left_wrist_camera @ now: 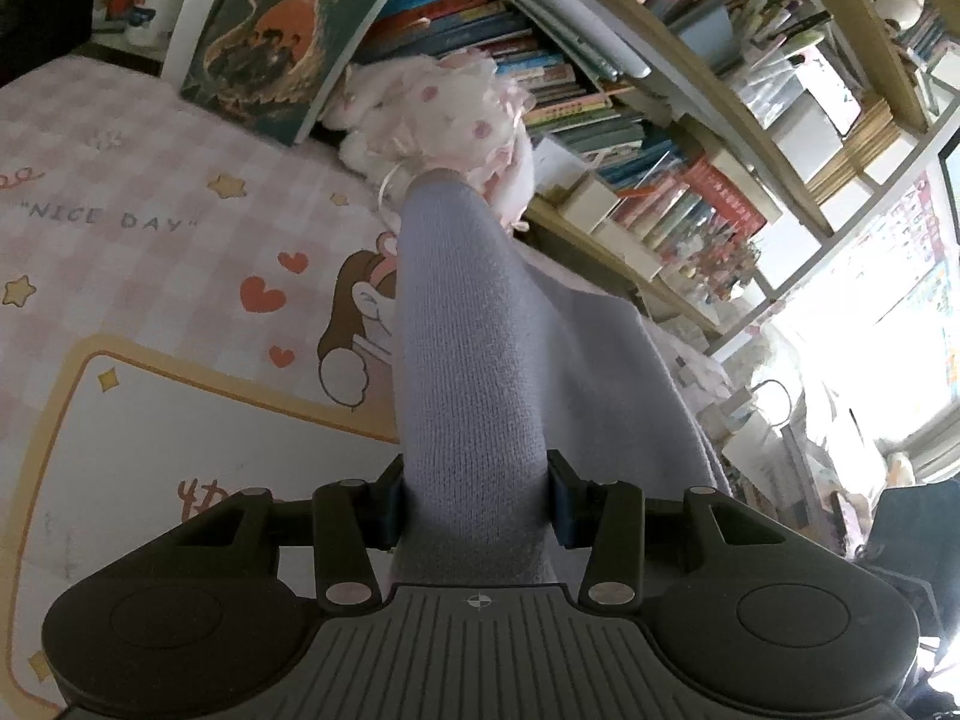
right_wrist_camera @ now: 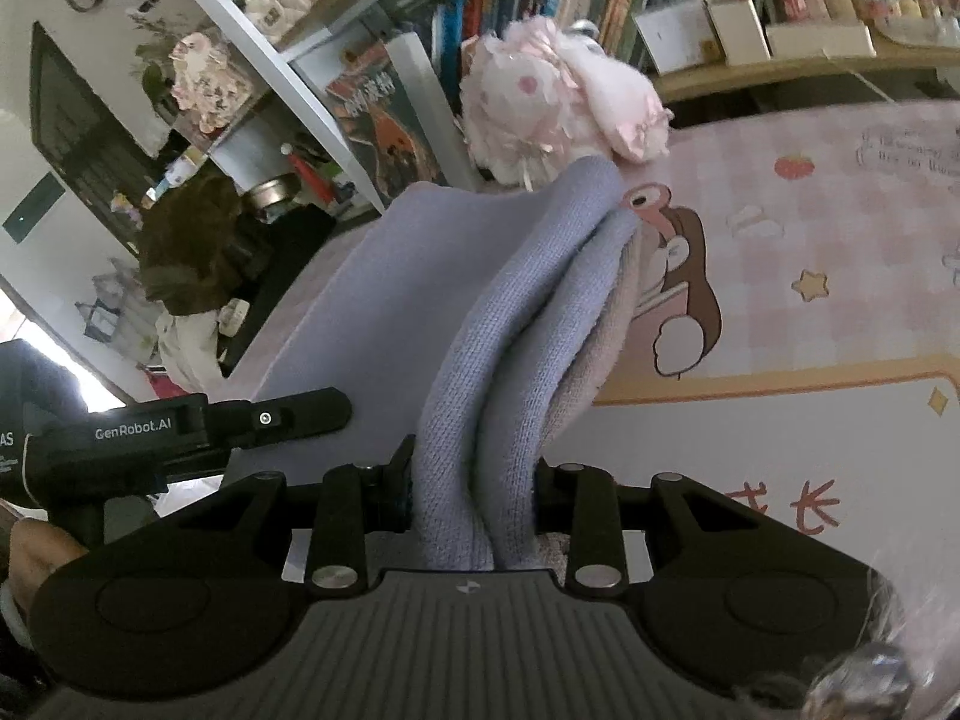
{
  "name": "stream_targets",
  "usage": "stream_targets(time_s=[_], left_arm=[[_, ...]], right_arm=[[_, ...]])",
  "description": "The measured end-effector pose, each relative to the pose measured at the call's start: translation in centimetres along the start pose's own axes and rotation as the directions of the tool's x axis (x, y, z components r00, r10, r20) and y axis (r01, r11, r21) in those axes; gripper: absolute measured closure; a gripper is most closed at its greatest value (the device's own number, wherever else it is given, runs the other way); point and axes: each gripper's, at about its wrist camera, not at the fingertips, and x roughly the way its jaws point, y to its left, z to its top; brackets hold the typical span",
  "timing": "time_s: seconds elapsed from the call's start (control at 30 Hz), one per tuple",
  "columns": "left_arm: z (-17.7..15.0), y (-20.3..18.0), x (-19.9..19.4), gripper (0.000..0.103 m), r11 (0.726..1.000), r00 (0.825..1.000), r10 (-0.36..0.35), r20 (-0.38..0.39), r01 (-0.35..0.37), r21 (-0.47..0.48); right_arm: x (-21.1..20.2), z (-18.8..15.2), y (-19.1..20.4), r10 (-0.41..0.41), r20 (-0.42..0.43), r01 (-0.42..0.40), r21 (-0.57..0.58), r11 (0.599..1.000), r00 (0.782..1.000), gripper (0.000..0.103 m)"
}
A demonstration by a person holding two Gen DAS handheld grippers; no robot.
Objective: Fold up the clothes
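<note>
A lavender knit garment [left_wrist_camera: 468,360] hangs stretched between both grippers above a pink checked mat [left_wrist_camera: 150,240]. My left gripper [left_wrist_camera: 477,504] is shut on one bunched edge of it; the cloth rises forward from the jaws. My right gripper [right_wrist_camera: 474,495] is shut on two folded layers of the same garment [right_wrist_camera: 510,330], which spreads to the left as a flat sheet. The left gripper's body [right_wrist_camera: 180,429] shows in the right wrist view at the left, beside the cloth.
A pink-and-white plush toy [left_wrist_camera: 444,114] lies at the mat's far edge, also in the right wrist view [right_wrist_camera: 558,102]. A leaning book [left_wrist_camera: 288,36] and crowded bookshelves [left_wrist_camera: 690,120] stand behind. The mat [right_wrist_camera: 810,300] carries cartoon prints.
</note>
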Motion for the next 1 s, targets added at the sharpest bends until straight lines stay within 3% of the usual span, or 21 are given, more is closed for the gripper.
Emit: stream_targets(time_s=[0.7, 1.0], left_arm=[[-1.1, -1.9, 0.0, 0.060, 1.000, 1.000, 0.004, 0.005, -0.004, 0.017], [-0.7, -1.1, 0.1, 0.060, 0.999, 0.999, -0.029, -0.015, 0.029, 0.028]], right_arm=[[-2.0, -0.5, -1.1, 0.013, 0.019, -0.013, -0.010, 1.000, 1.000, 0.073], [-2.2, -1.0, -1.0, -0.010, 0.032, 0.009, 0.014, 1.000, 0.999, 0.073]])
